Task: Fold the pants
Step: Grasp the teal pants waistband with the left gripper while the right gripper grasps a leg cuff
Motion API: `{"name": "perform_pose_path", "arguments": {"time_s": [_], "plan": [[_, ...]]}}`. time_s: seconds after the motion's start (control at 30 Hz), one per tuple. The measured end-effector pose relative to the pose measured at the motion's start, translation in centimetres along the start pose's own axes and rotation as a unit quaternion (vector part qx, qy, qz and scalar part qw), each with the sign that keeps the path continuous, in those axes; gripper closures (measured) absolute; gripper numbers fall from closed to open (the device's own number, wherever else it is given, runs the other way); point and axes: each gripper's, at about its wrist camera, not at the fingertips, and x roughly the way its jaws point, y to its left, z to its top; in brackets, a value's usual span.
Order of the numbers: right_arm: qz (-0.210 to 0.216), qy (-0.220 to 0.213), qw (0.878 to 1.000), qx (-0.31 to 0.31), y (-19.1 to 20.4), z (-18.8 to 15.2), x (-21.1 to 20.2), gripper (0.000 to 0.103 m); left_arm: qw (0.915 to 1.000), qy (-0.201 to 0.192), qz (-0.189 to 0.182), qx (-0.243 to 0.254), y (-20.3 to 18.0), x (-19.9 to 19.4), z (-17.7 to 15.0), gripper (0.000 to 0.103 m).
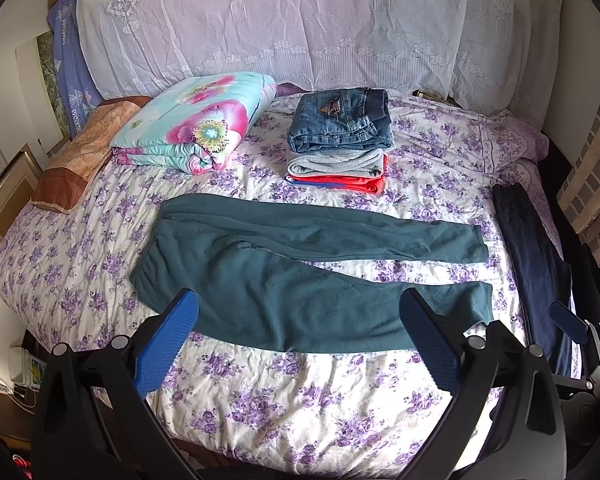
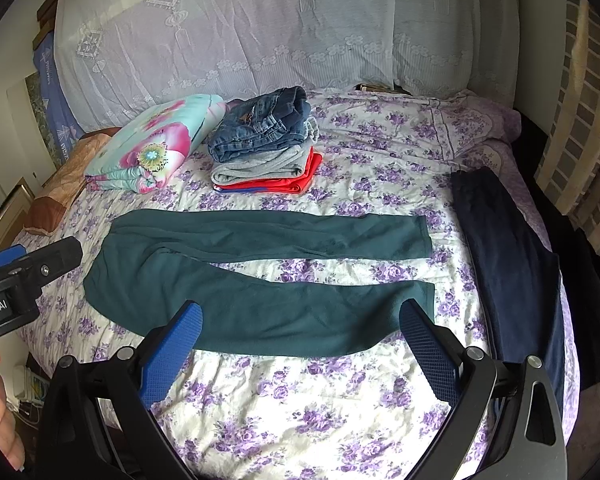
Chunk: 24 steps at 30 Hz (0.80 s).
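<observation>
On the flowery bed [image 1: 300, 392] lie the green pants [image 1: 300, 280], spread out flat with both legs pointing to the right and the waist on the left. One leg lies farther back and one lies nearer, with a strip of sheet showing between them. I think they are laid out flat like this so they are easy to fold.

Close above the near edge of the bed, the left gripper [image 1: 300, 340] hangs with its blue fingers [image 1: 168, 344] wide apart and nothing between them. Beside it, the right gripper [image 2: 300, 344] is the same, fingers spread and holding nothing. Neither one seems to touch the pants. They look ready to come down and pinch the near leg, maybe to lift it over onto the far leg.

Behind the pants sits a neat pile of folded clothes [image 1: 340, 144], with jeans on top. That is likely where the green pants will go. Dark blue pants [image 2: 512, 272] wait at the right side of the bed, probably next in line
</observation>
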Motion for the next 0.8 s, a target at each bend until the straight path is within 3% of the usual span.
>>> {"name": "perform_pose_path", "arguments": {"time_s": [0.13,0.27,0.37,0.47,0.67,0.8], "plan": [[0.0,0.004,1.0,-0.003,0.8,-0.3,0.2,0.004,0.9999,0.012,-0.004,-0.005,0.1,0.5,-0.4,0.005],[0.004,0.029,1.0,0.001,1.3,-1.0,1.8,0.004,0.9969,0.07,-0.021,-0.027,1.5,3.5,-1.1,0.005],[-0.002,0.059,0.998,0.018,-0.1,-1.1,3.5,0.004,0.9859,0.145,-0.035,-0.077,4.7,8.3,-2.7,0.005],[-0.024,0.091,0.995,0.036,-2.1,-1.8,5.5,0.004,0.9745,0.18,-0.018,-0.133,9.7,12.8,-4.6,0.005],[-0.07,0.148,0.983,0.086,-6.6,-3.8,9.4,0.004,0.9312,0.246,0.018,-0.269,22.6,21.6,-8.0,0.005],[-0.079,0.176,0.976,0.098,-7.5,-4.7,11.0,0.004,0.8999,0.255,-0.048,-0.35,26.7,24.3,-8.9,0.005]]}}
